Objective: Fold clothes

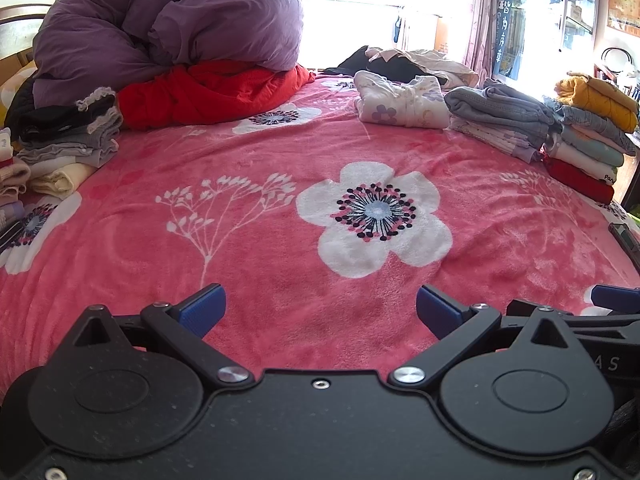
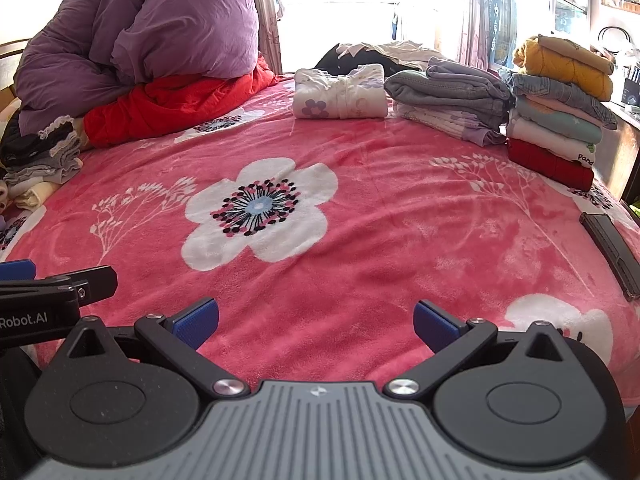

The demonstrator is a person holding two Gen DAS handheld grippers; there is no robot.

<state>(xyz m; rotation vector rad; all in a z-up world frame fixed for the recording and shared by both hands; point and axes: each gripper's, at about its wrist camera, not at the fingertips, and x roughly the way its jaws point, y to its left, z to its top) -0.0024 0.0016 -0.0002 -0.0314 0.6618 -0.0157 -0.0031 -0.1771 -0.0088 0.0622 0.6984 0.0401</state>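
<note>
My left gripper point(image 1: 321, 312) is open and empty, low over the pink flowered blanket point(image 1: 280, 240). My right gripper point(image 2: 316, 326) is open and empty beside it, over the same blanket point(image 2: 380, 240). Folded clothes lie along the far side: a white floral garment point(image 1: 400, 104) point(image 2: 340, 94), a grey and lilac stack point(image 1: 500, 116) point(image 2: 448, 96), and a tall stack topped with yellow point(image 1: 592, 132) point(image 2: 560, 108). An unfolded heap of dark and cream clothes point(image 1: 404, 62) point(image 2: 380, 54) lies behind them. Another folded stack point(image 1: 68, 136) point(image 2: 40, 152) sits at the left.
A purple duvet point(image 1: 168, 20) point(image 2: 136, 36) rests on a red quilt point(image 1: 208, 92) point(image 2: 172, 104) at the back left. A dark flat bar point(image 2: 612, 256) lies near the bed's right edge. A bright window and curtains are behind the bed.
</note>
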